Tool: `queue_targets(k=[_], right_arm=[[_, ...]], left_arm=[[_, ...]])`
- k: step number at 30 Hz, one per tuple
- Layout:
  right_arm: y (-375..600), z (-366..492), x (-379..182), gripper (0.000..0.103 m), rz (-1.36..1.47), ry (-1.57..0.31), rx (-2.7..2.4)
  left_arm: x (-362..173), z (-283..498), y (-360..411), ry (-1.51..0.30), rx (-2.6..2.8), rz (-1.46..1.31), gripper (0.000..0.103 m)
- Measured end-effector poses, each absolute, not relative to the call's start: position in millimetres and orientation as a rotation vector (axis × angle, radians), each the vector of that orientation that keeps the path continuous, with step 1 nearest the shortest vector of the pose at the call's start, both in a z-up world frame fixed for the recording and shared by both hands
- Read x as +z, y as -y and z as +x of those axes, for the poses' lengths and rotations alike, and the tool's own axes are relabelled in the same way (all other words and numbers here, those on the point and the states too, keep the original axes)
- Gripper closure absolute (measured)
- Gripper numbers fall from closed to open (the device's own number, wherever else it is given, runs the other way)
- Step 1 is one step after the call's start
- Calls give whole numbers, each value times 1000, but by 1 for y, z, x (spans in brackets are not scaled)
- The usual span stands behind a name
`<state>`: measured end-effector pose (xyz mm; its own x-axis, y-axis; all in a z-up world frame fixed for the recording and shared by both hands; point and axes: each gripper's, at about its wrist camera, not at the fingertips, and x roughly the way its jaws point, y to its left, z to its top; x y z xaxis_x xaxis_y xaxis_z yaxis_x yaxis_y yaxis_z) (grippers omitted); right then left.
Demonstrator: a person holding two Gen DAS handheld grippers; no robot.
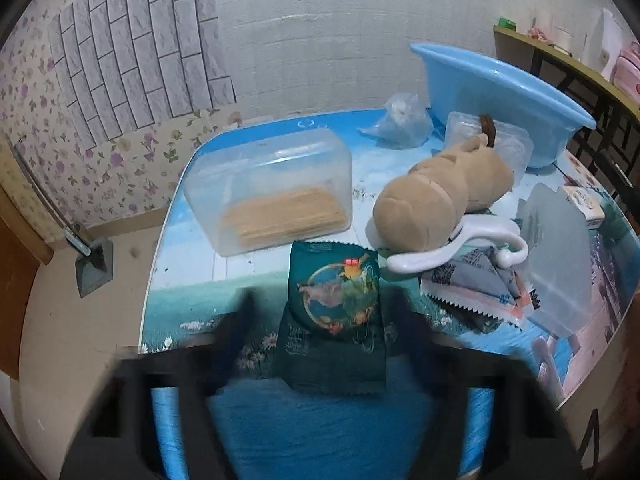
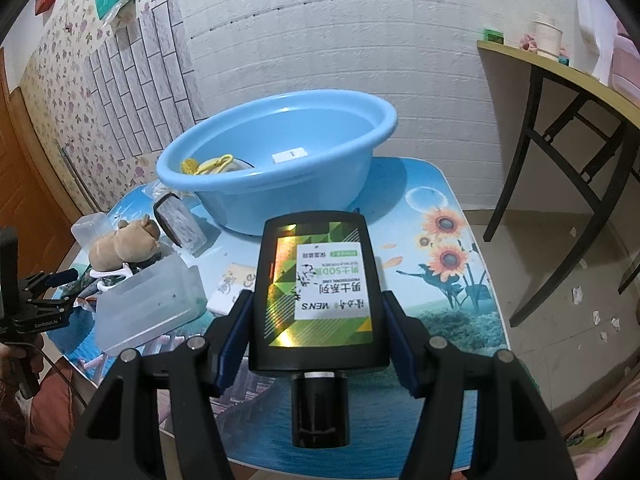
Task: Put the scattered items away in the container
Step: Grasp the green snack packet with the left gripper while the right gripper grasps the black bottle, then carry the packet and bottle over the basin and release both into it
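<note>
My right gripper [image 2: 316, 304] is shut on a black bottle [image 2: 318, 296] with a green and gold label, held above the table in front of the blue basin [image 2: 360, 112]. The basin holds a yellow item [image 2: 212, 165] and a white card. My left gripper [image 1: 324, 312] is open, its blurred fingers on either side of a dark green snack packet [image 1: 336, 320] lying on the table. It also shows at the left edge of the right wrist view [image 2: 48, 292]. The basin also shows at the far right of the left wrist view [image 1: 500, 92].
A clear box of crackers [image 1: 272, 192], a brown plush toy [image 1: 440, 192], a white hanger [image 1: 460, 248], grey packets [image 1: 476, 284], a frosted lid [image 1: 556, 248] and a plastic bag [image 1: 404, 120] lie on the table. A desk [image 2: 560, 76] stands to the right.
</note>
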<state>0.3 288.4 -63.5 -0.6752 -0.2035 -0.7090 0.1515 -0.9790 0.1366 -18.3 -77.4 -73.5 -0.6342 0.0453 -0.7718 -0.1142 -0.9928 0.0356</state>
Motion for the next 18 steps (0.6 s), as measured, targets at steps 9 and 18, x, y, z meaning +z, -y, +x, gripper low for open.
queue_targets(k=[9,18], right_arm=[[-288,3,-57,42,1119,93,-2723],[-287,7,-37,42,1040,135,-2718]], left_arm=[[-60,-10,76,-110,2806,-1235,60],[-4,5,68,-43,2853,-1077,60]])
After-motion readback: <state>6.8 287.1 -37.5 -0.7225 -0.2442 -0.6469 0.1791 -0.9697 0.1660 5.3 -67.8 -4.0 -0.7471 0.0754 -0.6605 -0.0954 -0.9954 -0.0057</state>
